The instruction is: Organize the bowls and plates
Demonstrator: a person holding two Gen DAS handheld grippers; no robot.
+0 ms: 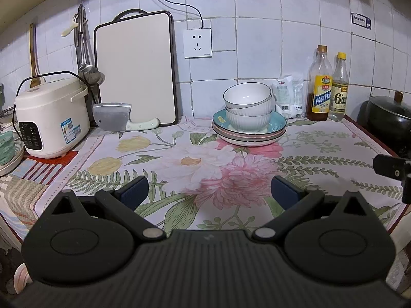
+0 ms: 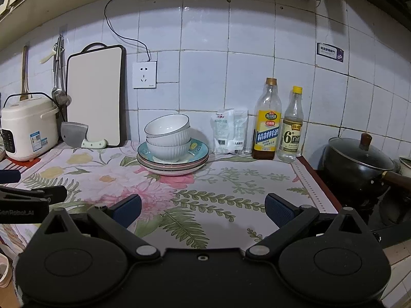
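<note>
Several white ribbed bowls (image 1: 248,107) are nested, the top one tilted, on a stack of plates (image 1: 278,125) with a teal plate on top, at the back of the floral countertop. The bowls (image 2: 168,138) and the plates (image 2: 200,154) also show in the right wrist view. My left gripper (image 1: 209,192) is open and empty, well in front of the stack. My right gripper (image 2: 203,209) is open and empty, in front and to the right of the stack. The right gripper's edge shows at the left wrist view's far right (image 1: 393,172).
A rice cooker (image 1: 51,118), a cleaver (image 1: 115,116) and a cutting board (image 1: 136,71) stand at the back left. Two bottles (image 1: 319,87) and salt bags (image 1: 287,97) stand right of the stack. A black pot (image 2: 359,164) sits on the stove at right.
</note>
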